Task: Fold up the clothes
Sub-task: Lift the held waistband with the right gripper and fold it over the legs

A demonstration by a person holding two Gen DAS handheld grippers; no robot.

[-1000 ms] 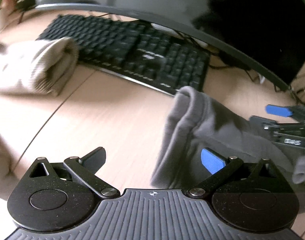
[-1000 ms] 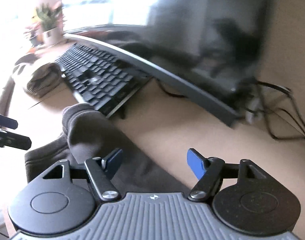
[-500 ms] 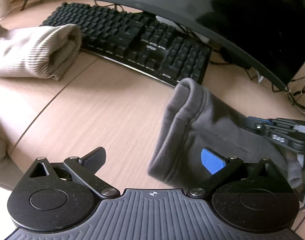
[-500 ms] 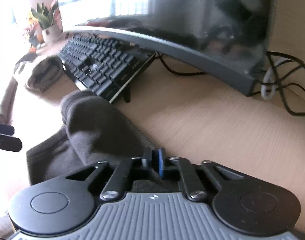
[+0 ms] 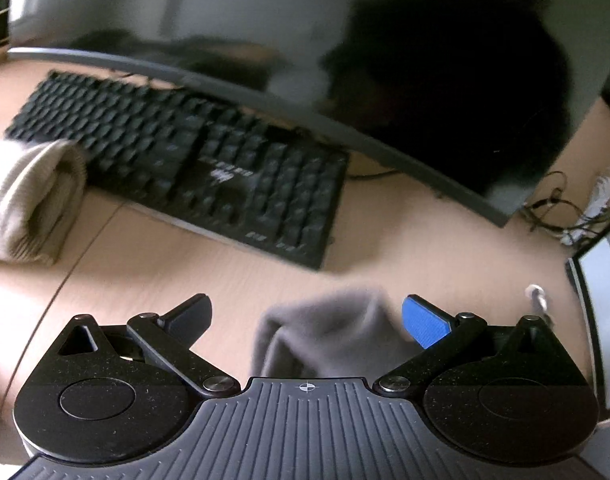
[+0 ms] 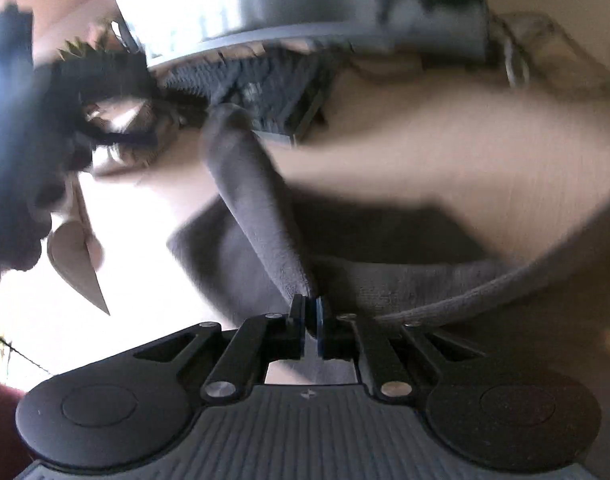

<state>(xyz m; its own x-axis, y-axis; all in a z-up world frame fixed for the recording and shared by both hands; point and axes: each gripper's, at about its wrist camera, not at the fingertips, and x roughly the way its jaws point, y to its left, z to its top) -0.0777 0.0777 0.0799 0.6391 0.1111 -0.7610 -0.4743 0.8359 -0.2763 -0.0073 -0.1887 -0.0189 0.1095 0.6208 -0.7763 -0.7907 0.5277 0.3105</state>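
Grey garment (image 6: 273, 216): plain mid-grey, soft fleece-like surface, no print; a ribbed grey edge shows in the right wrist view. Beige garment (image 5: 29, 200): pale cream-beige, fine ribbed knit. Table (image 5: 405, 240): light tan wood grain with one thin dark seam line. Keyboard (image 5: 193, 168): black keys, black body, small pale marking near centre. Monitor (image 5: 305, 40): dark glossy screen, grey lower rim. Left claw (image 5: 307, 316): black body, one blue pad, one dark pad. Right claw (image 6: 309, 314): black, blue pad edge visible.

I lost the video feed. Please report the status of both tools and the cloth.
Left tool open, grey garment between its fingers. Right tool shut on grey garment. Keyboard close behind.
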